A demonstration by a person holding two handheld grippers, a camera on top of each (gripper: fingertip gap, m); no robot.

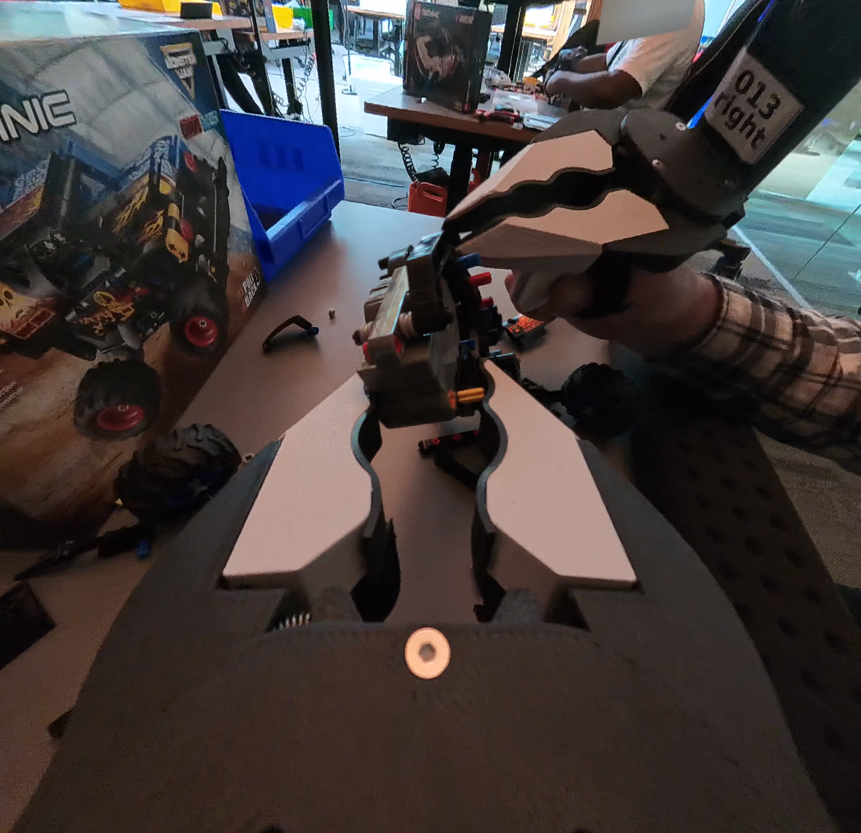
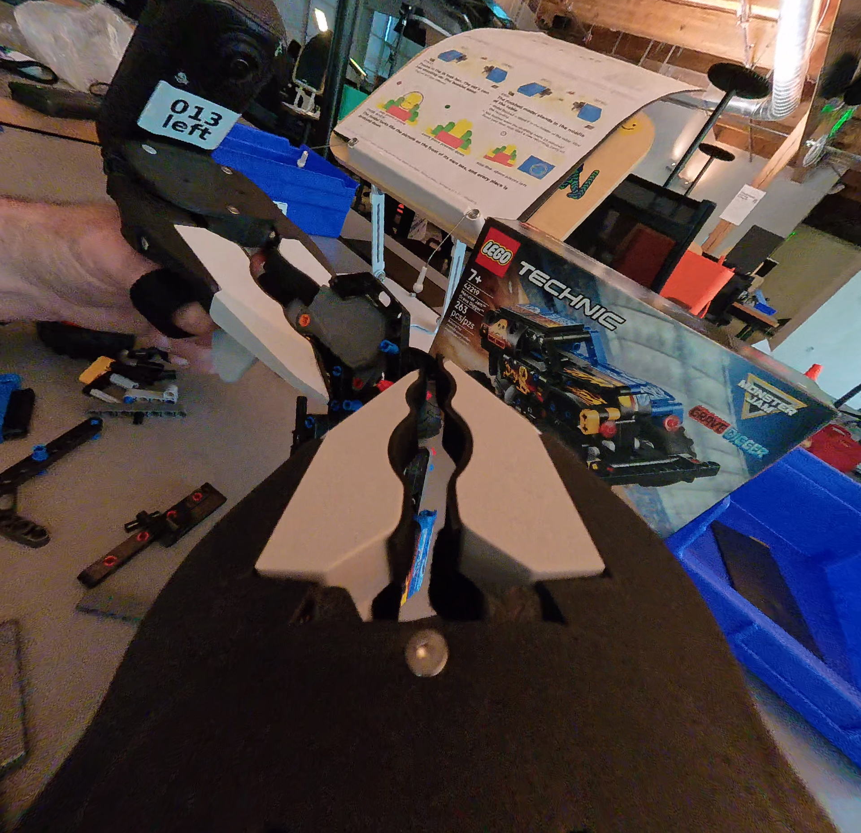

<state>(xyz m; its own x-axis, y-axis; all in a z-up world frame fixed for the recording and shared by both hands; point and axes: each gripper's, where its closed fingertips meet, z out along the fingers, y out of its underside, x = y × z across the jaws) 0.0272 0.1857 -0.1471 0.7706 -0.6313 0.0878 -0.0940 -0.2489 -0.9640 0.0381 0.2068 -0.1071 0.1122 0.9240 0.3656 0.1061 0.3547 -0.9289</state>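
Between my left gripper's (image 1: 426, 391) tips sits the grey-and-black brick assembly (image 1: 410, 345), clamped. My right gripper (image 1: 454, 233), above and ahead, pinches a thin black part at its top edge. I judge a twist could pop pins loose onto the table (image 1: 279, 345).

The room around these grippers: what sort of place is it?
Probably a shared workshop or lab: rows of wooden worktables, blue plastic parts bins, and a boxed toy truck kit beside loose black building pieces.
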